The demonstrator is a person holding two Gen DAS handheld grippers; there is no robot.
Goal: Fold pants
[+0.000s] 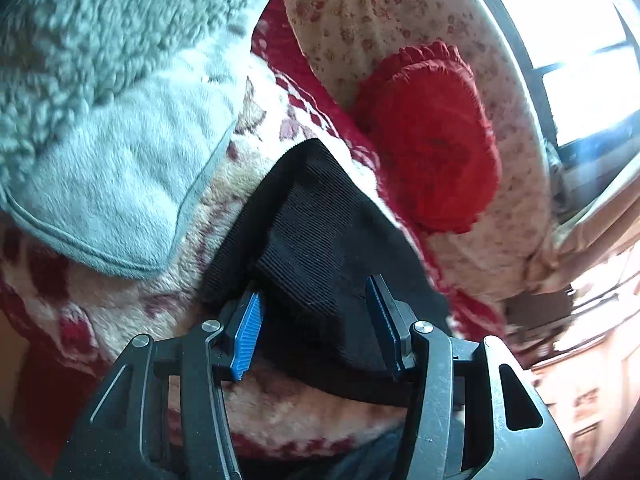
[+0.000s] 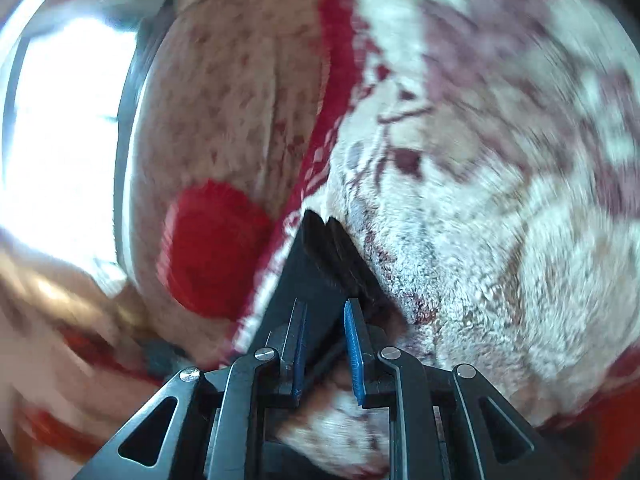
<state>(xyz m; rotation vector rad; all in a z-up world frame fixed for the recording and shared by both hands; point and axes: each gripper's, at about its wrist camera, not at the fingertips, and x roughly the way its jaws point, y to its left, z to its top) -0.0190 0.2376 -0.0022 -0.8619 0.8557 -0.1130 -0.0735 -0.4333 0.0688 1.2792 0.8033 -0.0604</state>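
The black ribbed pants (image 1: pixel 320 216) lie bunched on a cream and red fleece blanket (image 1: pixel 120 304). My left gripper (image 1: pixel 316 304) stands wide around a thick fold of the black cloth; the blue pads (image 1: pixel 249 328) do not press it. In the right wrist view, which is motion-blurred, my right gripper (image 2: pixel 326 320) has its jaws narrowed on an edge of the black pants (image 2: pixel 316 264), which runs up between the blue pads (image 2: pixel 354 344).
A grey fleece blanket (image 1: pixel 120 128) lies at the left. A red round cushion (image 1: pixel 432 136) rests on a floral pillow (image 1: pixel 400 12); both also show in the right wrist view, cushion (image 2: pixel 212 248). A bright window (image 1: pixel 580 20) is beyond.
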